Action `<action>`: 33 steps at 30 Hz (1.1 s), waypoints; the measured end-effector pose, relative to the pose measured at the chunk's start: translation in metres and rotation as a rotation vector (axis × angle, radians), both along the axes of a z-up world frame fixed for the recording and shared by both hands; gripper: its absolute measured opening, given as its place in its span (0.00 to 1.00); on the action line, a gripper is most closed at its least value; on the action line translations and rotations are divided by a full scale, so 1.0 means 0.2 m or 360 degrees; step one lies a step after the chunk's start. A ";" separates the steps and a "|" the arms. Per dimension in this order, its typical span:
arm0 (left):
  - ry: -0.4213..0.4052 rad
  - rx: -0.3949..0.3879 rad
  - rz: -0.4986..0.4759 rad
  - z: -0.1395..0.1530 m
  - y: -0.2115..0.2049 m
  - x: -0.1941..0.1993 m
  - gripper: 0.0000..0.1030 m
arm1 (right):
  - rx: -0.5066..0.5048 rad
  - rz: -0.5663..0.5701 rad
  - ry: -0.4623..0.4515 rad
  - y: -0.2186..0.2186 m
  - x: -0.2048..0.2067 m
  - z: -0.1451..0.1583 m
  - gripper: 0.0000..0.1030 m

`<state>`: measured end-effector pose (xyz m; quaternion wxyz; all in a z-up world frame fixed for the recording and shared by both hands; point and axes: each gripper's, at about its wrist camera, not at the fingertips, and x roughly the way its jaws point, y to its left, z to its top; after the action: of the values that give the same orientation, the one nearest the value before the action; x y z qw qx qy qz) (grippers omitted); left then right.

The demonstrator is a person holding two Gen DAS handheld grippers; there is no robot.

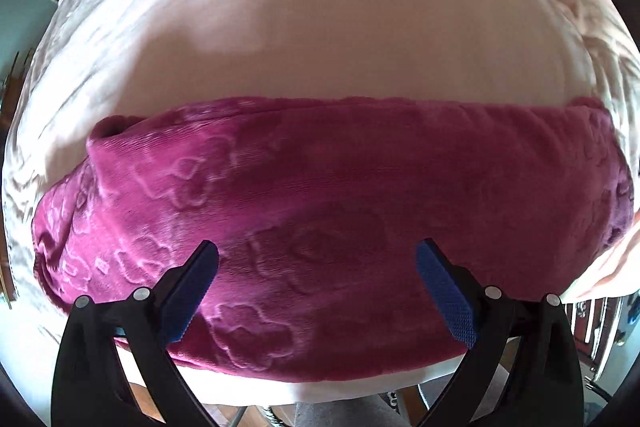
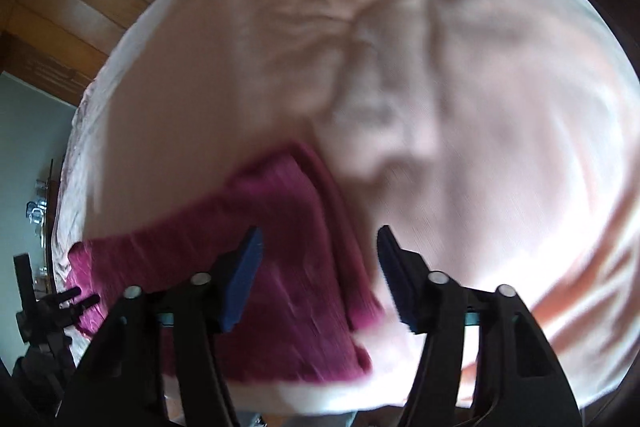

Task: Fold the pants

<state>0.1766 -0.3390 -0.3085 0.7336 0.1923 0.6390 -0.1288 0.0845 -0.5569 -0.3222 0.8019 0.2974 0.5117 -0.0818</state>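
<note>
Our left gripper point(image 1: 318, 259) and right gripper point(image 2: 320, 247) both gape empty over the plush, floppy pants point(image 1: 320, 195) near the bed point(image 1: 320, 27) edge; we'd pinch an end's thick layers.

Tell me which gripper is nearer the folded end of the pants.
Right. The right gripper hangs open just over the folded end of the pants. The left gripper, also open, hovers over the pants' middle, away from that end.

The pants point(image 1: 340, 195) are magenta plush cloth, matt, with embossed cloud-like shapes, lying on a smooth pale pink sheet point(image 1: 320, 27) with a faint sheen, while the gripper pads point(image 1: 448, 303) look like blue rough-textured rubber on glossy black plastic fingers point(image 2: 444, 311)
</note>
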 end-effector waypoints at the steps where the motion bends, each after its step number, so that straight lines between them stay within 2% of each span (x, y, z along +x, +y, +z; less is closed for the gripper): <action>1: 0.0002 0.0001 -0.0011 -0.01 -0.03 0.00 0.95 | -0.0003 0.0026 -0.0008 0.01 0.06 0.00 0.53; 7: 0.0000 -0.0004 -0.0051 -0.05 -0.10 -0.07 0.95 | -0.0061 0.0179 0.0071 0.08 0.31 -0.08 0.50; 8: 0.0001 -0.0007 -0.0050 -0.08 0.00 -0.10 0.95 | -0.0050 0.0195 0.0091 0.09 0.35 -0.11 0.45; 10: 0.0003 -0.0009 -0.0045 -0.07 0.02 -0.14 0.95 | -0.0052 0.0220 0.0123 0.11 0.39 -0.15 0.40; 12: 0.0009 -0.0013 -0.0043 -0.08 0.00 -0.13 0.95 | -0.0063 0.0244 0.0147 0.15 0.42 -0.15 0.29; 13: 0.0012 -0.0016 -0.0043 -0.13 0.06 -0.11 0.95 | -0.0078 0.0248 0.0167 0.16 0.43 -0.15 0.17; 15: 0.0017 -0.0013 -0.0049 -0.15 0.03 -0.10 0.95 | -0.0084 0.0247 0.0174 0.17 0.43 -0.15 0.11; 21: 0.0010 -0.0034 -0.0069 -0.22 0.02 -0.06 0.95 | -0.0149 0.0196 -0.0076 0.18 0.33 0.18 0.09; 23: 0.0007 -0.0046 -0.0070 -0.23 -0.01 -0.05 0.95 | -0.0218 0.0205 -0.0103 0.21 0.34 0.23 0.09; 25: 0.0004 -0.0049 -0.0080 -0.23 -0.05 -0.04 0.95 | -0.0260 0.0220 -0.0074 0.23 0.37 0.19 0.09; 28: 0.0004 -0.0041 -0.0118 -0.26 -0.10 -0.04 0.95 | -0.0293 0.0227 0.0005 0.21 0.40 0.05 0.09; 31: 0.0004 -0.0032 -0.0164 -0.28 -0.16 -0.04 0.95 | -0.0251 0.0219 0.0084 0.20 0.43 -0.09 0.10; 33: 0.0011 -0.0029 -0.0191 -0.29 -0.20 -0.05 0.95 | -0.0217 0.0198 0.0084 0.20 0.42 -0.09 0.13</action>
<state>0.1671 -0.3793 -0.3663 0.7241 0.2231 0.6276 -0.1790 0.1690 -0.5178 -0.3411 0.8100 0.2074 0.5434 -0.0745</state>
